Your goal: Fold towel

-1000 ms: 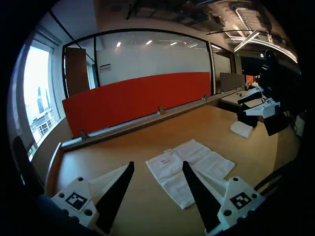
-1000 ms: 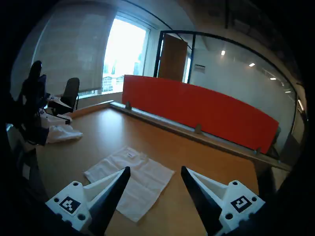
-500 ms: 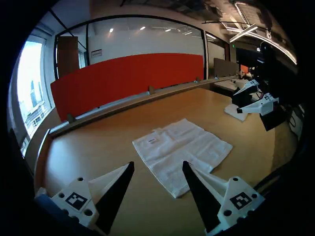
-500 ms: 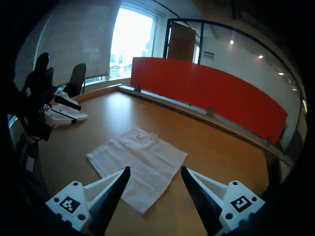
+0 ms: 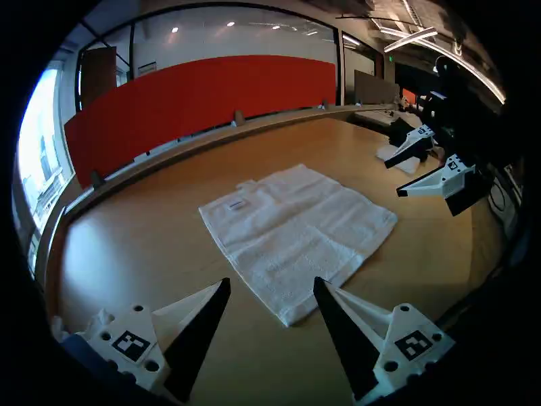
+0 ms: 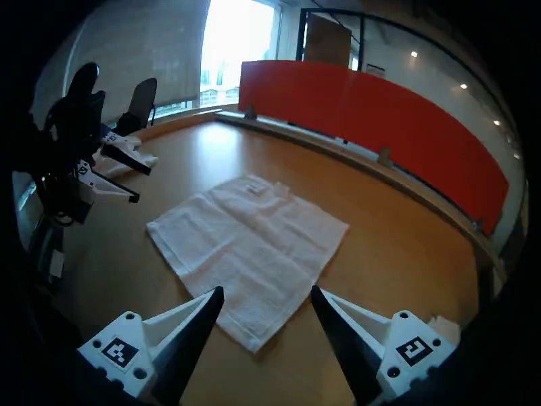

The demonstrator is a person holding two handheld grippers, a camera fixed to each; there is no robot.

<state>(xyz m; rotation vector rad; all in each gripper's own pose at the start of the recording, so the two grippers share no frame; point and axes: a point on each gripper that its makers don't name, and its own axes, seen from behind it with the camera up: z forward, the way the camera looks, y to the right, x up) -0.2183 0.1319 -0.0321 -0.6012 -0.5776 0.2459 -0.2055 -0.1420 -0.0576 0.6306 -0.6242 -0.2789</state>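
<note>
While you hold the left gripper (image 5: 270, 281) over the wooden table (image 5: 135, 230), its fingers gape wide, empty | right gripper (image 6: 265, 289) likewise wide, empty | white towel (image 5: 297, 230) lies flat, unfolded, just ahead of both.

The left gripper (image 5: 270, 281) points forward and tips downward, its two dark fingers (image 5: 196, 331) spread wide, tips level with each other and nothing between them. Ahead of this claw and off to its right hangs the right gripper (image 5: 393, 179), seen side-on, angled down, with its fingers apparently parted too, though what holds it is lost in shadow. In the right gripper view, the right gripper (image 6: 267, 289) shows an equally wide gap and grips nothing. The left gripper (image 6: 144, 186) sits ahead and to the left of that claw, its fingers apart and pointing inward.
</note>
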